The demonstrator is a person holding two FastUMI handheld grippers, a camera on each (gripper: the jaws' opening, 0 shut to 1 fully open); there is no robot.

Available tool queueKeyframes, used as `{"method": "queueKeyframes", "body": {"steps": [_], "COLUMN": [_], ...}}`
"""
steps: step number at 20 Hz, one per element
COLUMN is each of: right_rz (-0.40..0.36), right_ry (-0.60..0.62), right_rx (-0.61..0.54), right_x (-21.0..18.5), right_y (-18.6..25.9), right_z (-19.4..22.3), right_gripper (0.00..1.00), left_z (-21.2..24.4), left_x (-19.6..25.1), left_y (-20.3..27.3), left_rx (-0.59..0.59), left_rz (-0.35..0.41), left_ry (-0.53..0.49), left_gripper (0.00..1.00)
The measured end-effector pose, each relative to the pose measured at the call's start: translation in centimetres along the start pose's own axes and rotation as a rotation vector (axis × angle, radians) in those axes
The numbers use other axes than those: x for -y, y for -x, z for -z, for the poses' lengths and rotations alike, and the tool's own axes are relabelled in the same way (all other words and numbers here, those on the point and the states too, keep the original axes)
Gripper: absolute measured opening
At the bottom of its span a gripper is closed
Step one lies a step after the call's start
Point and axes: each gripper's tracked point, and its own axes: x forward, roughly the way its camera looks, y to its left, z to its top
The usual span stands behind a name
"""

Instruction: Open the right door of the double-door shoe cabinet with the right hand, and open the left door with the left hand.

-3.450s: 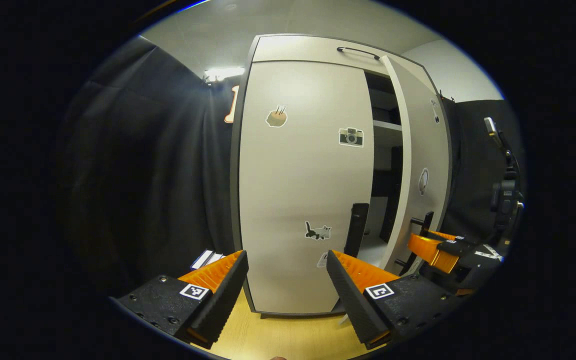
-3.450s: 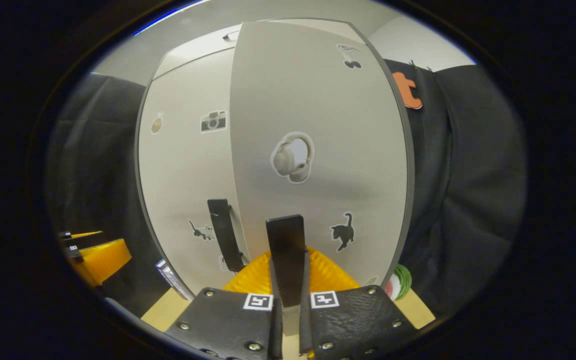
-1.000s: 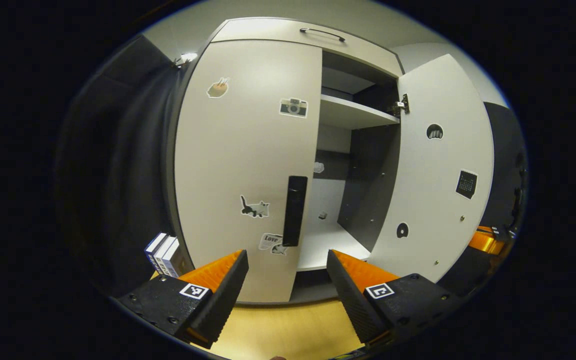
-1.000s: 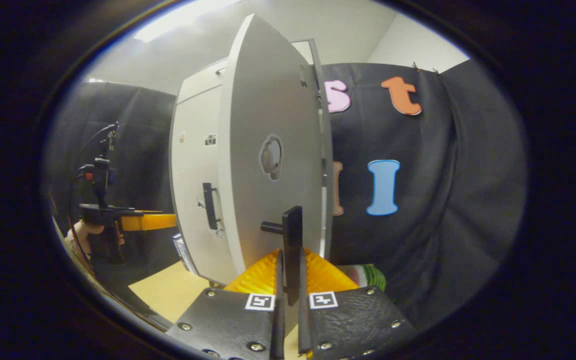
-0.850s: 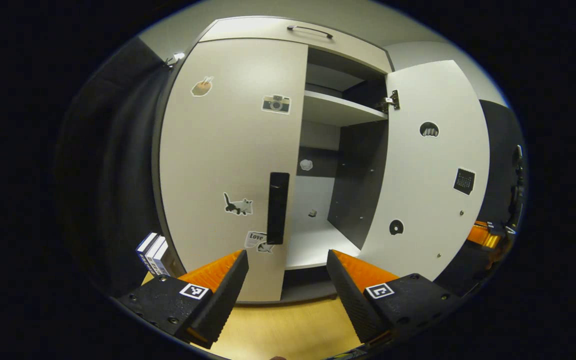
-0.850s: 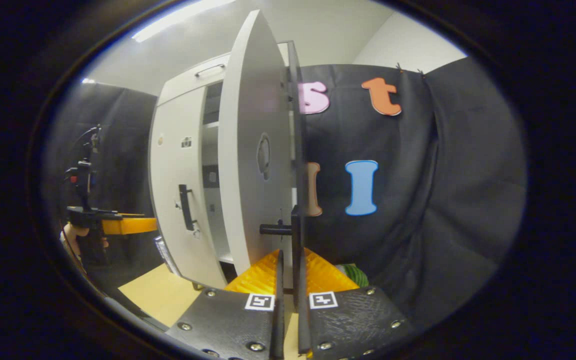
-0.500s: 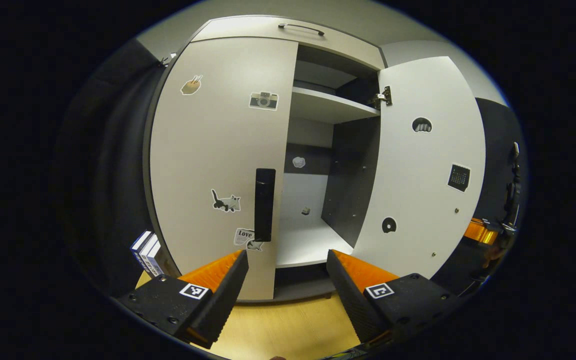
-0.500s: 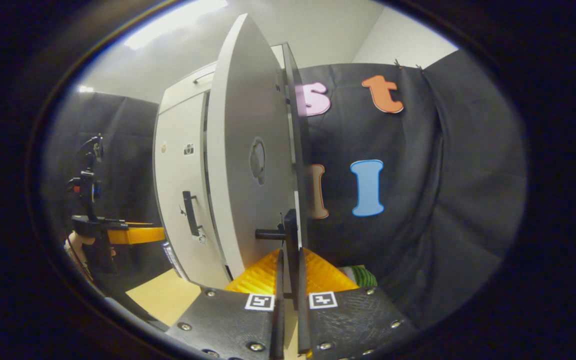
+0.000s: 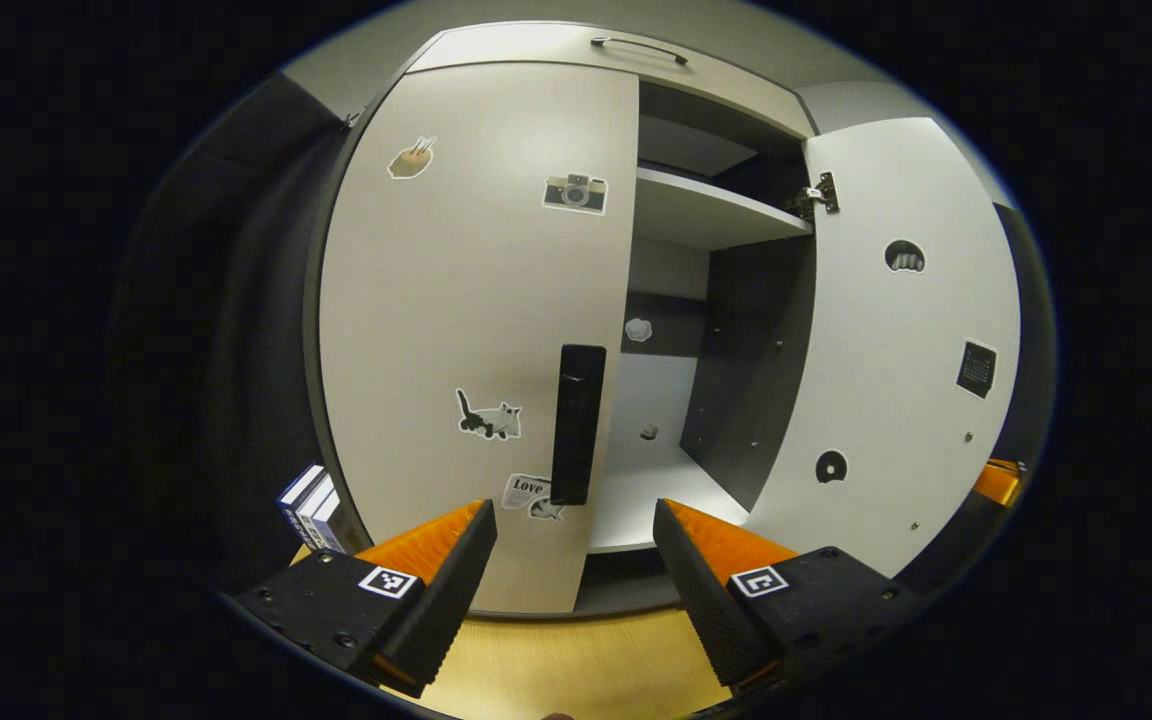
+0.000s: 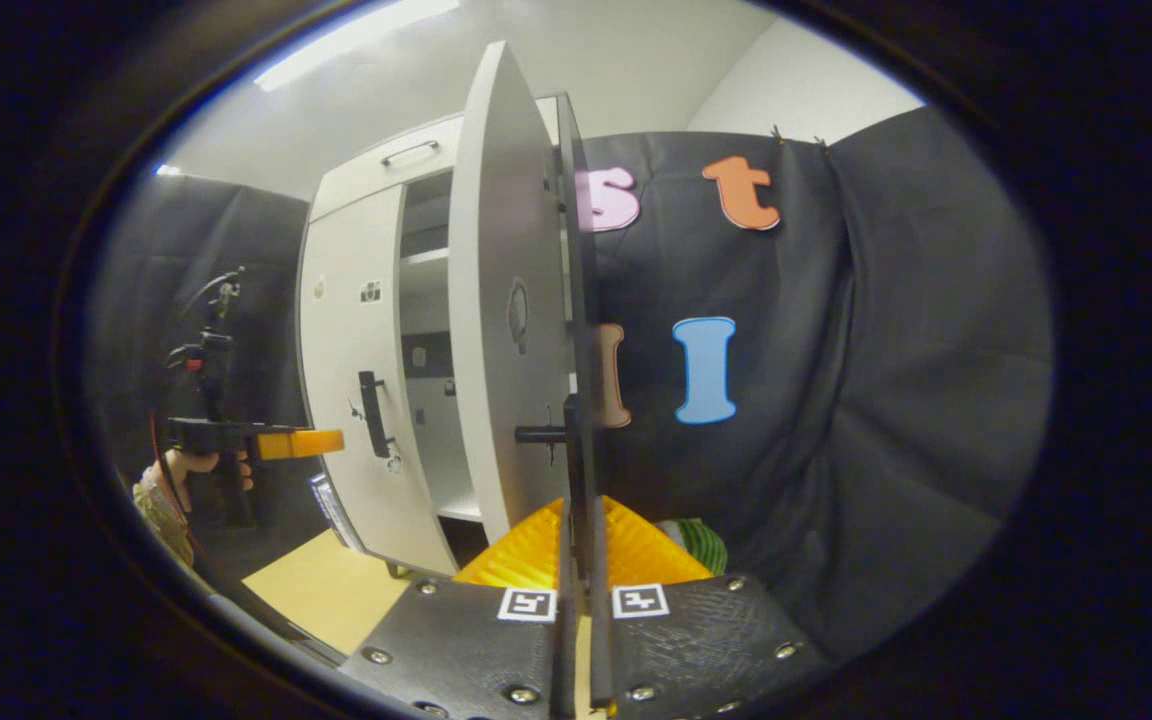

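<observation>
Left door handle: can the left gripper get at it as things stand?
Probably yes. The left gripper is open and faces the handle on the shut left door, with nothing between them; the right door is swung clear to the side.

Since 3.5 s ago I've swung the right door (image 9: pixel 896 340) from barely ajar to wide open, exposing the shelf (image 9: pixel 706 210); left hand-held gripper (image 9: pixel 574 570) has closed in on the left door's handle (image 9: pixel 577 424).

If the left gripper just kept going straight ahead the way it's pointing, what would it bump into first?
Probably the left door handle, the dark upright bar on the closed left door. The open left gripper points about at it, though depth is hard to judge.
</observation>
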Motion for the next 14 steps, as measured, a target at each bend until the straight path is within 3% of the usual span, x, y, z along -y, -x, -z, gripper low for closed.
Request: {"method": "queueKeyframes", "body": {"steps": [6, 10, 12, 14], "right_rz": [0.147, 0.266, 0.314, 0.349], "right_ry": [-0.018, -0.047, -0.073, -0.096], "right_rx": [-0.003, -0.032, -0.046, -0.061], "right_x": [2.6, 5.2, 6.2, 6.8], "right_y": [5.5, 8.5, 9.8, 10.5], "right_z": [0.6, 2.3, 3.1, 3.8], "right_gripper": [0.06, 0.06, 0.06, 0.06], "left_z": [-0.6, -0.9, -0.8, -1.0], "left_x": [0.1, -0.5, -0.8, -1.5], "left_y": [-5.2, -8.1, -9.0, -9.7], "left_rx": [0.013, 0.033, 0.034, 0.048], "left_rz": [-0.013, -0.062, -0.075, -0.107], "left_ry": [-0.018, -0.035, -0.040, -0.054], "left_gripper": [0.98, 0.98, 0.96, 0.84]}}
